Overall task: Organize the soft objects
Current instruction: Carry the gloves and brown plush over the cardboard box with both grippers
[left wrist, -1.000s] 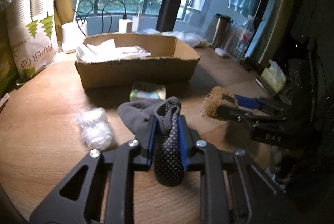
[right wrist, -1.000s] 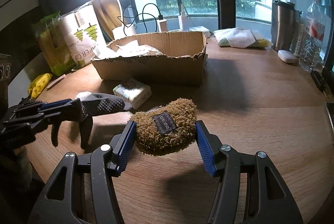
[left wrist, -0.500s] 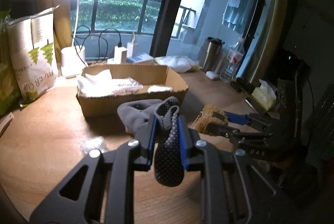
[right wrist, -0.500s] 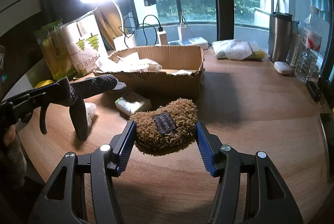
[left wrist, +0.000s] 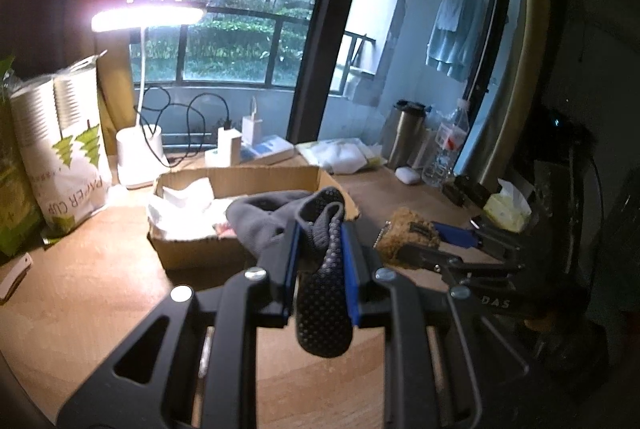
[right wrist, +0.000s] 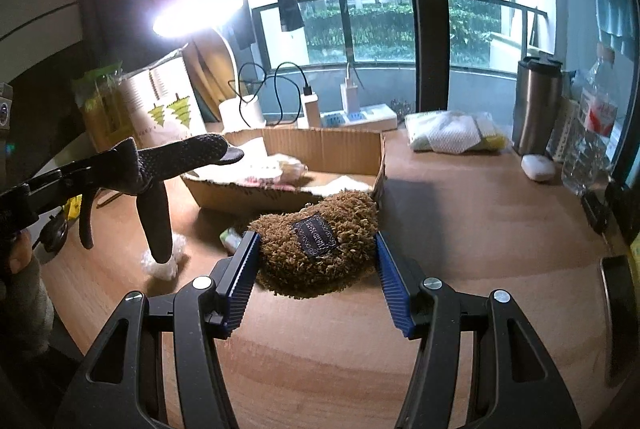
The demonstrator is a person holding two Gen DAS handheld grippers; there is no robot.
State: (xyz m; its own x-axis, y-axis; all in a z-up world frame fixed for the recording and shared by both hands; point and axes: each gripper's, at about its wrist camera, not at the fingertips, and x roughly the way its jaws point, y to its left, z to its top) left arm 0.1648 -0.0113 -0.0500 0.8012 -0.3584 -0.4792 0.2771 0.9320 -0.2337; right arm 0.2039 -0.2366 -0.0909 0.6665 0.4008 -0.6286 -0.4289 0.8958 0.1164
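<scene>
Your left gripper [left wrist: 318, 269] is clamped on the grey dotted glove [left wrist: 320, 293], the blue pads pressed flat against the fabric; your right gripper [right wrist: 316, 265] is closed around the brown fuzzy pouch [right wrist: 316, 249], squeezing it across its width. Both loads hang above the wooden table [right wrist: 460, 229], clear of it, and the cardboard box [right wrist: 340, 149] lies straight ahead of both tools — that is the relation your next move turns on. In the right wrist view the glove's upper finger points out level over the box's near-left corner, while two more fingers dangle down outside the rim, so the left hand looks the nearer of the two. The pouch sits just short of the box's near wall, by its right-hand corner, its long axis running side to side between your pads. To drop either one in, you would probably push forward past the rim — the glove's hanging fingers could snag the torn cardboard edge.
</scene>
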